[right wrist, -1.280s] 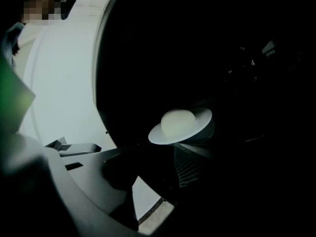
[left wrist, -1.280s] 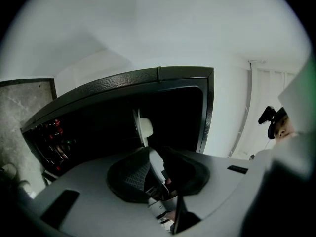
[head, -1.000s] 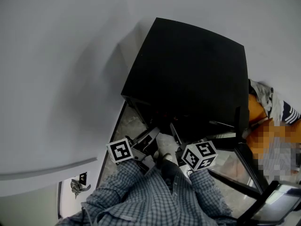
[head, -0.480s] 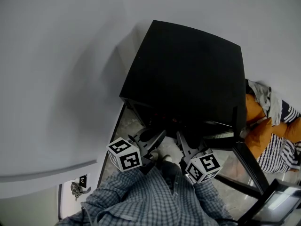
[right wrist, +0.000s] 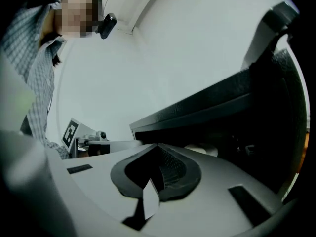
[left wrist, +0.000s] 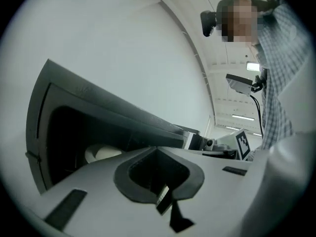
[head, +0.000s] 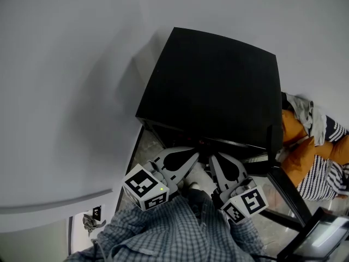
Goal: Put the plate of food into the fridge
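Observation:
The black fridge [head: 215,83] stands against the white wall with its front open. Its door [head: 271,143] is swung out to the right. Inside on a shelf sits the white plate [left wrist: 101,153] with something pale on it, which the right gripper view shows as the plate [right wrist: 202,150] just past the jaws. My left gripper [head: 195,153] and right gripper [head: 212,157] hang side by side just outside the opening and point into it. Both are shut with nothing between their jaws, as their own views show for the left gripper [left wrist: 157,148] and right gripper [right wrist: 158,145].
Orange and striped fabric [head: 308,146] lies right of the fridge. A black-framed glass table [head: 294,203] stands at the lower right. Pale tiled floor [head: 146,146] shows left of the grippers, beside the white wall [head: 71,91].
Both grippers have drawn back from the fridge opening towards the person. Their jaws, spread apart a second ago, now lie closed to a point.

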A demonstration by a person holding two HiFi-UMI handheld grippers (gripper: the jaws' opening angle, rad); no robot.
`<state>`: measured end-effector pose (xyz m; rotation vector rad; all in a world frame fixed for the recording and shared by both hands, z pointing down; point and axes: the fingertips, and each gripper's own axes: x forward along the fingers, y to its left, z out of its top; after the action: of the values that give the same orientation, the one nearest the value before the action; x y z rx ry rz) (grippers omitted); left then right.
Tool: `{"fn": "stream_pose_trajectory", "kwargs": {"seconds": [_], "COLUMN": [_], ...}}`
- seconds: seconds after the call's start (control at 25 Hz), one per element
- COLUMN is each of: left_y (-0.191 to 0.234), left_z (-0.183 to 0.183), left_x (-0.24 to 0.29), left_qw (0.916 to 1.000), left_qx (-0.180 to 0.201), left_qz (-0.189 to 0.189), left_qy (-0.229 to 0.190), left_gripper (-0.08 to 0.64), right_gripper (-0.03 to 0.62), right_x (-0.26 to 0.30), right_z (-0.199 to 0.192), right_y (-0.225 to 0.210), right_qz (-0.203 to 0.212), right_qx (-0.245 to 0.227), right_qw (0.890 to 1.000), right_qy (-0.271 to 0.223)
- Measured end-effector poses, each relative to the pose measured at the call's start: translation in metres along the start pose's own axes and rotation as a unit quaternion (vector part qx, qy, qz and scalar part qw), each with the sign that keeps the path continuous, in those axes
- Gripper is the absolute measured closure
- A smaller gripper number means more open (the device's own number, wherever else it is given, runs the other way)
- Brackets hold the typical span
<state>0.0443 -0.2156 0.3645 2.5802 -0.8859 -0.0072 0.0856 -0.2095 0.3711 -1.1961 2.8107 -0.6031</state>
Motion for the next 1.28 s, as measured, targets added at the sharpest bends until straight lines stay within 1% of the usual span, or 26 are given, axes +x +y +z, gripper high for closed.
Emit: {"fn": "stream_pose_trajectory", "kwargs": {"seconds": [0.08, 0.2, 0.36, 0.48, 0.72, 0.88, 1.08, 1.28], "left_y": [-0.004, -0.009, -0.016, -0.019, -0.021, -0.021, -0.022, -0.021], "left_z": [0.007, 0.021, 0.035, 0.04, 0.039, 0.038, 0.036, 0.035], "left_x": [0.001, 0.0, 0.0, 0.001, 0.003, 0.003, 0.002, 0.002], "left_qw": [1.0, 0.9998, 0.9991, 0.9985, 0.9983, 0.9983, 0.9982, 0.9981], "left_qx": [0.005, 0.003, 0.028, 0.042, 0.043, 0.043, 0.047, 0.053], "left_qz": [-0.006, -0.013, -0.018, -0.022, -0.028, -0.03, -0.031, -0.026], "left_qy": [-0.002, -0.016, -0.025, -0.027, -0.025, -0.024, -0.021, -0.018], "left_gripper": [0.554, 0.554, 0.554, 0.554, 0.554, 0.554, 0.554, 0.554], "right_gripper": [0.586, 0.586, 0.586, 0.586, 0.586, 0.586, 0.586, 0.586], "right_x": [-0.002, -0.005, -0.01, -0.011, -0.011, -0.01, -0.009, -0.008], "right_z": [0.011, 0.026, 0.045, 0.053, 0.057, 0.056, 0.053, 0.05], "right_y": [0.003, 0.008, 0.015, 0.017, 0.018, 0.018, 0.022, 0.022], "right_qz": [0.005, 0.012, 0.019, 0.02, 0.019, 0.017, 0.03, 0.031], "right_qx": [0.002, -0.003, -0.021, -0.022, -0.027, -0.021, -0.015, -0.013], "right_qw": [1.0, 1.0, 0.999, 0.998, 0.998, 0.999, 0.998, 0.999], "right_qy": [-0.012, -0.027, -0.042, -0.05, -0.049, -0.047, -0.045, -0.042]}}
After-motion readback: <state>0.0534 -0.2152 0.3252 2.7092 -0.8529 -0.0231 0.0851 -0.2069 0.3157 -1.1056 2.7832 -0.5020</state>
